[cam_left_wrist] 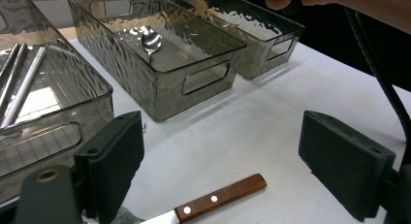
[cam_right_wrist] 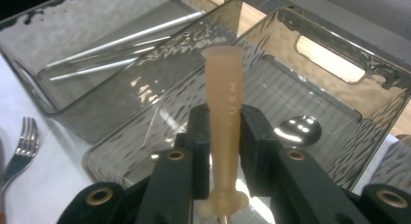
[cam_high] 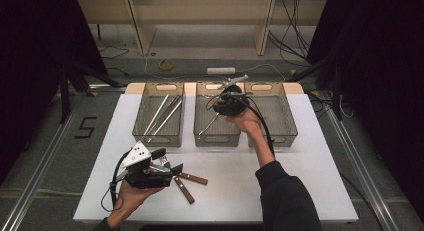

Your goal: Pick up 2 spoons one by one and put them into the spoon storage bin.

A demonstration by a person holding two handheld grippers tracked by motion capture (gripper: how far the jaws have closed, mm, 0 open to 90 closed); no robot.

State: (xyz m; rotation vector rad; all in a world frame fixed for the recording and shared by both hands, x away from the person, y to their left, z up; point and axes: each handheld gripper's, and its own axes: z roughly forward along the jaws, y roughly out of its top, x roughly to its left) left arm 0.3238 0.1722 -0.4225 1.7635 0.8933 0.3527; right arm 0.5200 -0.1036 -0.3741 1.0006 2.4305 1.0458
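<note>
While counted: three bins [cam_high: 159,137], one spoon [cam_right_wrist: 298,129].

Bright overhead light on the white table [cam_high: 300,181], dark surrounds, glare on the rippled bin walls [cam_left_wrist: 160,83] and spoon bowl [cam_right_wrist: 296,128] — near jaws soft, slightly blurred.

We are in a lab-style recording space: black curtains [cam_high: 35,66] hang at left and right, cables [cam_high: 290,26] trail over the far floor, and a white-covered table [cam_high: 300,181] stands between floor rails [cam_high: 40,166].
</note>
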